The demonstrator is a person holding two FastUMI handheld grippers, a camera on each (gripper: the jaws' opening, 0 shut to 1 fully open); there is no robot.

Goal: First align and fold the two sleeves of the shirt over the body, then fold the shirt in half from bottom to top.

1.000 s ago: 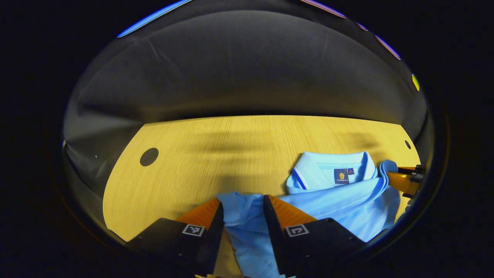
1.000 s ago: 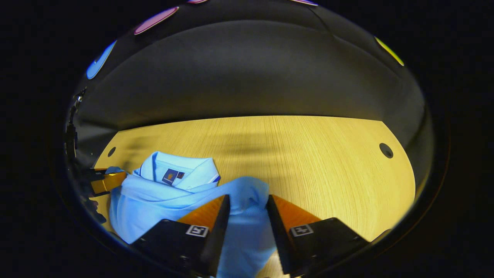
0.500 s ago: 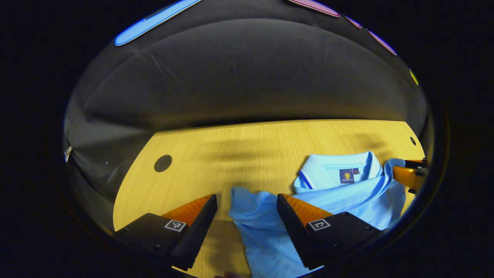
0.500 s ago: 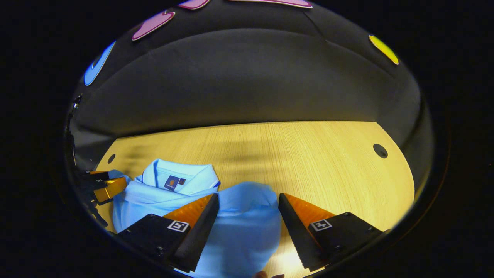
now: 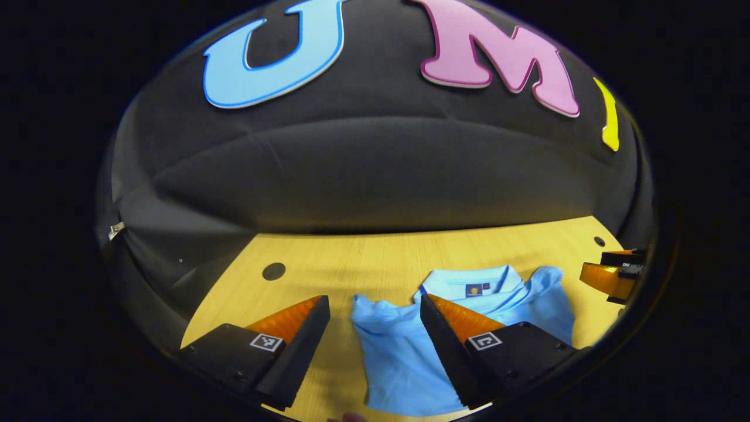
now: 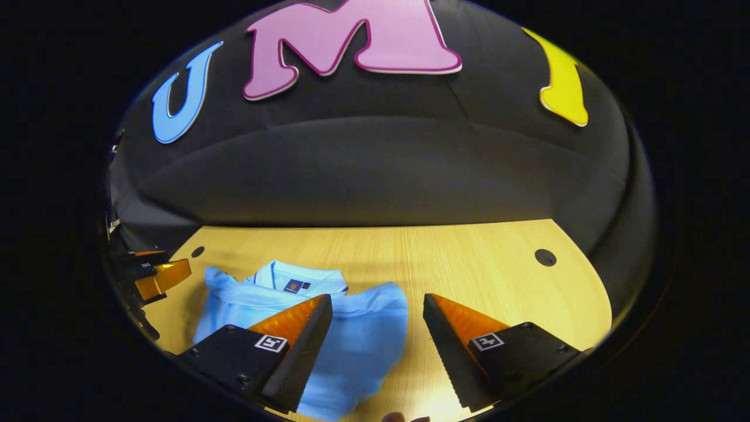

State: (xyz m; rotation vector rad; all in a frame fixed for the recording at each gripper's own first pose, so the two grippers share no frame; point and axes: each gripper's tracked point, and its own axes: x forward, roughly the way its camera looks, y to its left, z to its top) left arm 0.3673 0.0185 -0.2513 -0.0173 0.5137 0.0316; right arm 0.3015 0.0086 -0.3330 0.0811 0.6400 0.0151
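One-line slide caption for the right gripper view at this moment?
Right gripper open above the light blue shirt, folded on the wooden table; left gripper at far left.

Light blue shirt (image 5: 404,357); pale wood-grain table (image 6: 469,258).

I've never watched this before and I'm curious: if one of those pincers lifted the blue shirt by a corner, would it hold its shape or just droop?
Most likely droop: the blue shirt lies in soft folds and rumpled edges on the table, so it looks floppy. It seems thin and light. The collar stands up a little, so that part may be slightly stiffer.
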